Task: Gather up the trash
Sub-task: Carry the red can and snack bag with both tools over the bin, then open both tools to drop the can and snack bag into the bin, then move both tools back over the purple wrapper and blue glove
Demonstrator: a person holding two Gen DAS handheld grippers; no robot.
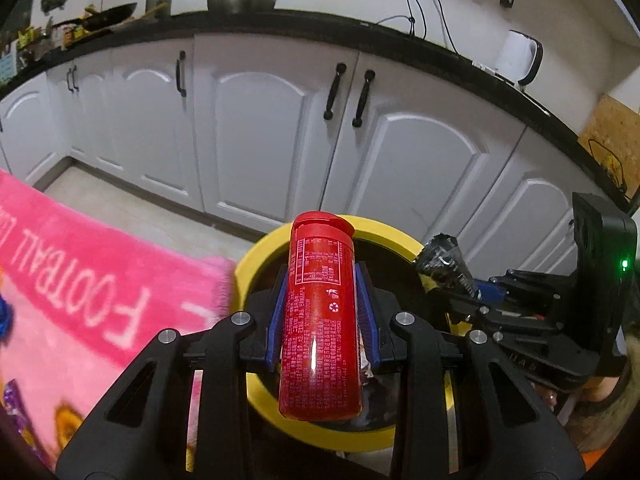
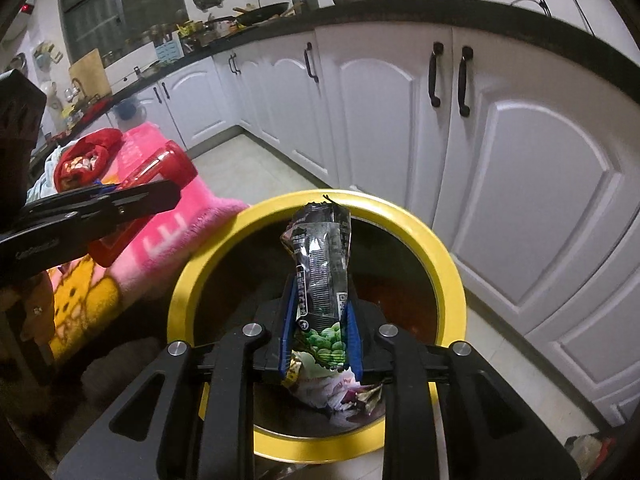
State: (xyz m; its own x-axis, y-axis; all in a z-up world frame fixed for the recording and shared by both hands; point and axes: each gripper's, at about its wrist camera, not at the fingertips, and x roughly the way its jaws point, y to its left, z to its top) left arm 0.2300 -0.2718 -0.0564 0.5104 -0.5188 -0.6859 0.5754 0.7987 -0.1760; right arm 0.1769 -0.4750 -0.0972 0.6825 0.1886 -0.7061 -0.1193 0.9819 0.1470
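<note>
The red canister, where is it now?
In the left wrist view, the red canister sits clamped in the left gripper, above the yellow-rimmed bin.

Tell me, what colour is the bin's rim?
Yellow; the bin's rim shows best in the right wrist view.

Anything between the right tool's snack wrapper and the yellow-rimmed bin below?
Nothing. In the right wrist view the black-and-green snack wrapper hangs directly over the yellow-rimmed bin.
</note>
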